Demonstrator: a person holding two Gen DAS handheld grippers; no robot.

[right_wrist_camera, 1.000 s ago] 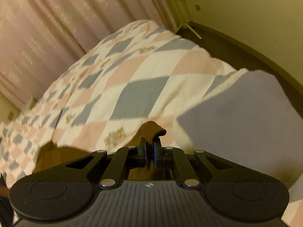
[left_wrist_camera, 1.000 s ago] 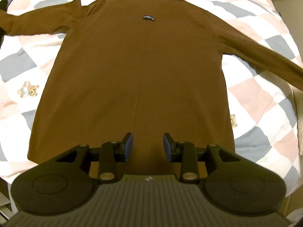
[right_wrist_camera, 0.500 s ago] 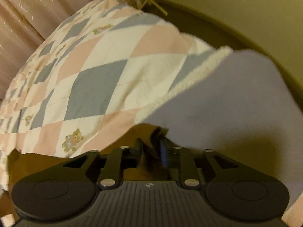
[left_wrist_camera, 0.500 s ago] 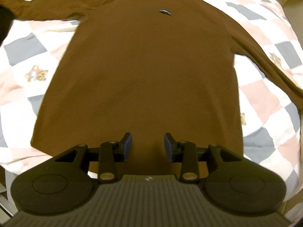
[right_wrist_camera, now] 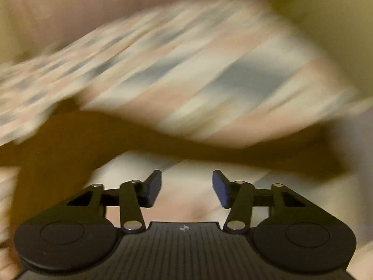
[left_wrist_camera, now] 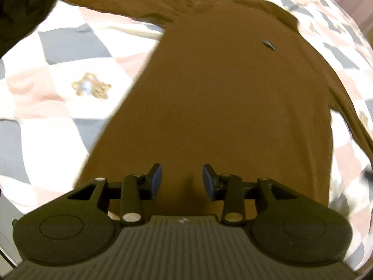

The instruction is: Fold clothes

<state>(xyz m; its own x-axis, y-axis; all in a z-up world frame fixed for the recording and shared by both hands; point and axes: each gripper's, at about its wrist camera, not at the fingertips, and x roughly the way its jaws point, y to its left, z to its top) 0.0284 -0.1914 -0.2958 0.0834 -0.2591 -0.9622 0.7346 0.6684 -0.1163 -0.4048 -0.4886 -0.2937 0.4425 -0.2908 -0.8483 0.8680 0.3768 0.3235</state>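
A brown long-sleeved shirt (left_wrist_camera: 221,98) lies flat on a checked quilt (left_wrist_camera: 58,93), with a small dark label (left_wrist_camera: 268,44) near its collar. One sleeve (left_wrist_camera: 116,2) stretches out to the upper left. My left gripper (left_wrist_camera: 182,180) hovers open over the shirt's hem near its left corner, with nothing between the pads. The right wrist view is motion-blurred. In it the other brown sleeve (right_wrist_camera: 209,149) runs across the frame. My right gripper (right_wrist_camera: 186,187) stands open over the quilt just below it, holding nothing.
A dark garment (left_wrist_camera: 21,7) lies at the quilt's upper left corner. The bed's edge falls away below the hem. A pale curtain (right_wrist_camera: 70,4) and a yellowish wall (right_wrist_camera: 338,11) stand beyond the bed. Grey fabric (right_wrist_camera: 363,140) shows at the right.
My right gripper was shut on the sleeve's cuff; it has opened, let the cuff go and swung away fast. My left gripper has slid toward the shirt's left hem corner.
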